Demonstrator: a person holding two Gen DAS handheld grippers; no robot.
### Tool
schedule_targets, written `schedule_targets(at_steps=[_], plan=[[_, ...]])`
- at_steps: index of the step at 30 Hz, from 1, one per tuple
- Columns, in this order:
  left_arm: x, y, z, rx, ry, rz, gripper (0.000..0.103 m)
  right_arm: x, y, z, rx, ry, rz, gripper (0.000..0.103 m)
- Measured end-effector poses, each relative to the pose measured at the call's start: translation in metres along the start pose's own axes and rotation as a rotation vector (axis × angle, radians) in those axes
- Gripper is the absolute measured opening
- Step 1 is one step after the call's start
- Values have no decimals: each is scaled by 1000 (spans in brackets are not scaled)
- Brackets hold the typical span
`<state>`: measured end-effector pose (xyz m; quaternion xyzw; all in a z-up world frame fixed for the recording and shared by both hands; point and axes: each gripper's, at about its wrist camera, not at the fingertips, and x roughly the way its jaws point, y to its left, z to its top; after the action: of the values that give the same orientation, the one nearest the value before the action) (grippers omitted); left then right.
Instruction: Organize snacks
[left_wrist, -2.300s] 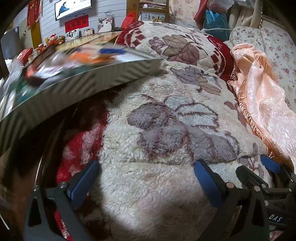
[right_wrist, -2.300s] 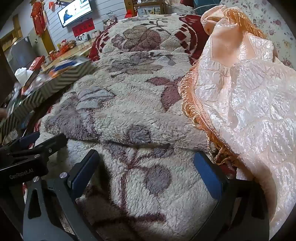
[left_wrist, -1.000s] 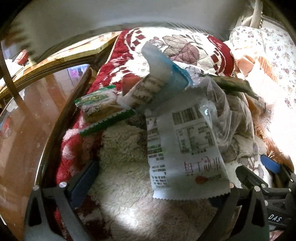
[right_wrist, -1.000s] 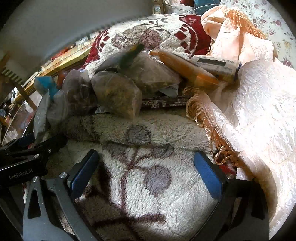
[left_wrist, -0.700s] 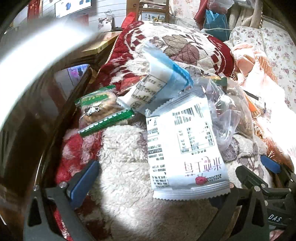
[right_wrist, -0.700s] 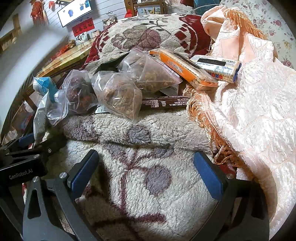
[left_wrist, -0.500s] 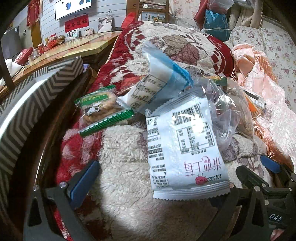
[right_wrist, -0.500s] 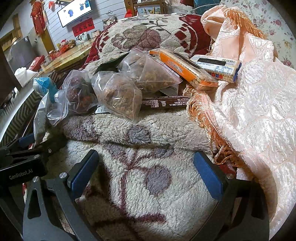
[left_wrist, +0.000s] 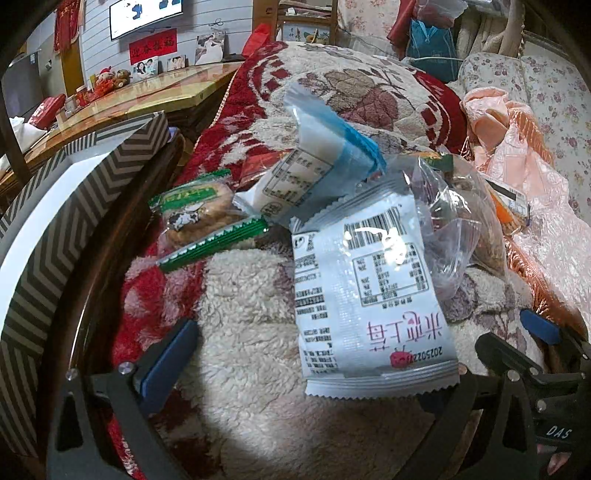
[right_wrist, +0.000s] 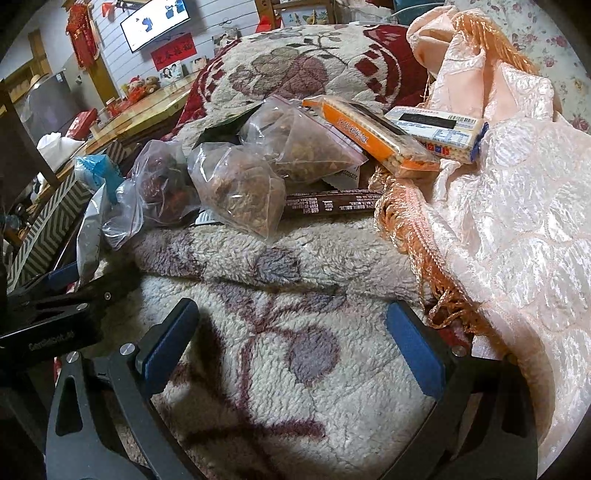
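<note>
My left hand-held gripper (left_wrist: 306, 354) is spread apart; the white snack packet (left_wrist: 369, 288) lies between its fingers on the blanket (left_wrist: 251, 295). My right hand-held gripper (right_wrist: 291, 339) is also apart, with the snack bags (right_wrist: 236, 188) above it at frame centre.

Three clear bags (right_wrist: 236, 188) of snacks, two boxes (right_wrist: 373, 136) – three flat packets (left_wrist: 369, 291) (one green-edged).

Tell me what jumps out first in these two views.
A heap of snacks sprawls on the fleecy floral blanket: the white barcode packet lies nearest the open left gripper, with clear bags of brown nuts and an orange biscuit pack behind. A chevron-patterned box stands at the left; the right gripper is open and empty.
</note>
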<state>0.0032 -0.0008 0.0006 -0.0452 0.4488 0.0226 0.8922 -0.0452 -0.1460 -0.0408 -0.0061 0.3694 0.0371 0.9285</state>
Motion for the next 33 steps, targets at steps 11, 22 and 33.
schedule_targets(at_steps=[11,22,33], plan=[[0,0,0,0,0,0,103,0,1,-2,-6,-9,-11,103],[0,0,1,0,0,0,103,0,1,-2,-7,-9,-11,103],[0,0,0,0,0,0,103,0,1,-2,-7,-9,-11,103]])
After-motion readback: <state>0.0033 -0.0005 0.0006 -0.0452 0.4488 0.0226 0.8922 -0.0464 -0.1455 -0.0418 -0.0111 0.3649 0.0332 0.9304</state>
